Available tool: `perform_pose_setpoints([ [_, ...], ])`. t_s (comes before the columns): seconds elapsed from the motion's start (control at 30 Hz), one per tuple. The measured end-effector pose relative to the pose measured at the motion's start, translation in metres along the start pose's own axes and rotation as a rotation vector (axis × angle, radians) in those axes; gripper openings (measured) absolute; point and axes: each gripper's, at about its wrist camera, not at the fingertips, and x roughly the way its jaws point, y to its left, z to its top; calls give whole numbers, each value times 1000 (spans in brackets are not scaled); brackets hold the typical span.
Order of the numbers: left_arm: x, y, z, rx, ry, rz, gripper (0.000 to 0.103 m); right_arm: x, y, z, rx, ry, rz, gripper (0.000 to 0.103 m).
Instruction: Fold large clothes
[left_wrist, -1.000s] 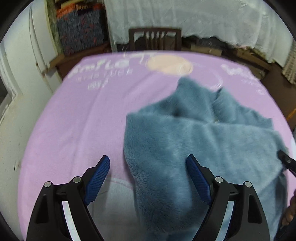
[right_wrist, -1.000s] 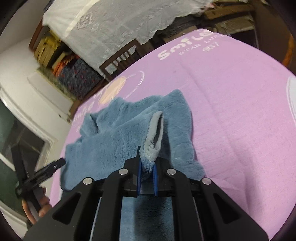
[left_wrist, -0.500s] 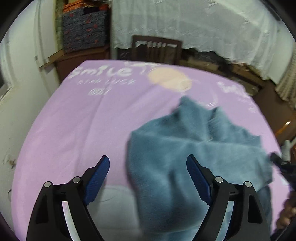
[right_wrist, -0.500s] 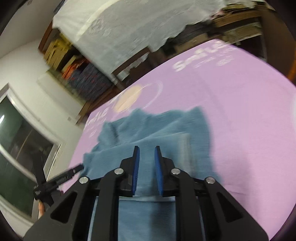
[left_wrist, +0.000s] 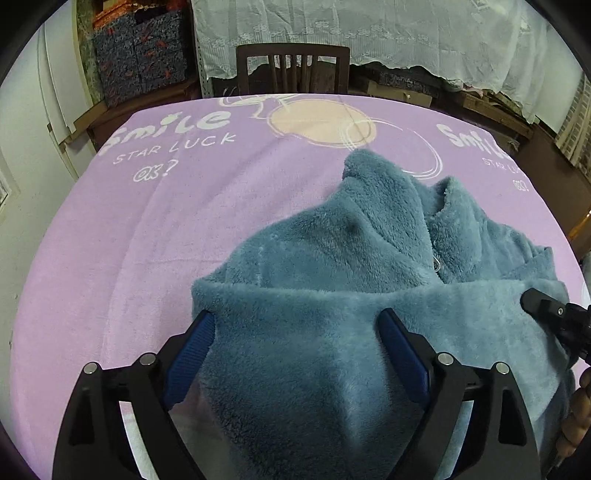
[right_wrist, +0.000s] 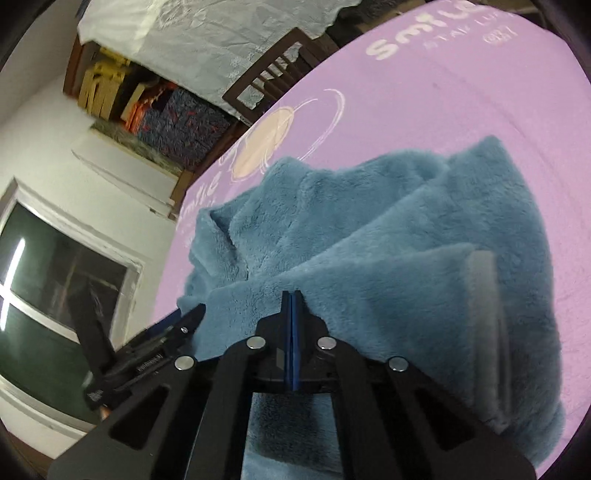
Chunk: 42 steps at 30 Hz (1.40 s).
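A fluffy blue-grey fleece garment (left_wrist: 351, 266) with a zip lies folded over itself on the pink blanket (left_wrist: 155, 221). My left gripper (left_wrist: 295, 325) is open, its blue pads on either side of the garment's near folded edge. My right gripper (right_wrist: 291, 299) has its blue pads pressed together at the fleece's (right_wrist: 388, 236) near edge; whether fabric is pinched between them is hidden. The right gripper's black body shows at the right edge of the left wrist view (left_wrist: 554, 317), and the left gripper shows low left in the right wrist view (right_wrist: 147, 354).
The pink blanket printed "Smile Star Luck" covers the table. A dark wooden chair (left_wrist: 291, 70) stands at the far edge. White lace cloth (left_wrist: 369, 33) hangs behind. Patterned storage boxes (left_wrist: 140, 55) sit at the back left. A window (right_wrist: 48, 295) is on the left wall.
The right gripper let go of the fleece's pale edge, opened slightly, then shut again at the near edge. The left gripper moved forward so its open fingers straddle the folded edge.
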Motion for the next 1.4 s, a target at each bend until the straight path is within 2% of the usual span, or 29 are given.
perform_pose_setpoints([
  [0.17,-40,21,-15,-4,-46,-8,90,-26,0,-4,-30,-33,-61,0],
  [0.23,-55,29,-24,2,-62,-8,90,-44,0,-9,-39,-47,-65,5],
  [0.3,-63,35,-34,12,-62,-7,90,-55,1,-13,-53,-57,-60,5],
  [0.47,-56,39,-56,53,-29,20,91,-74,1,-32,-99,-44,-54,5],
  [0.53,-45,42,-65,50,-4,4,93,-74,-5,-38,-106,-26,-71,5],
  [0.57,-42,45,-67,33,-2,-8,94,-72,-12,-42,-103,-14,-82,1],
  [0.6,-39,47,-68,24,-3,0,99,-70,-22,-46,-89,-2,-73,0],
  [0.7,-39,45,-69,49,-18,24,100,-72,-44,-48,0,14,25,0],
  [0.77,-40,45,-71,47,-23,29,100,-75,-53,-48,40,19,49,0],
  [0.93,-52,54,-72,-6,-27,5,98,-91,-58,-57,46,-2,20,0],
  [1.0,-67,57,-72,-28,-56,-9,98,-103,-56,-61,39,-34,24,5],
  [1.13,-85,48,-74,-18,-93,-71,97,-117,-43,-55,-11,-95,-2,6],
  [1.3,-65,27,-82,73,-54,13,98,-104,-33,-47,-31,-77,-7,6],
  [1.33,-61,28,-82,77,-42,36,99,-101,-32,-47,-33,-69,-12,7],
  [1.4,-55,36,-82,51,-23,26,100,-93,-34,-48,-31,-53,-43,9],
])
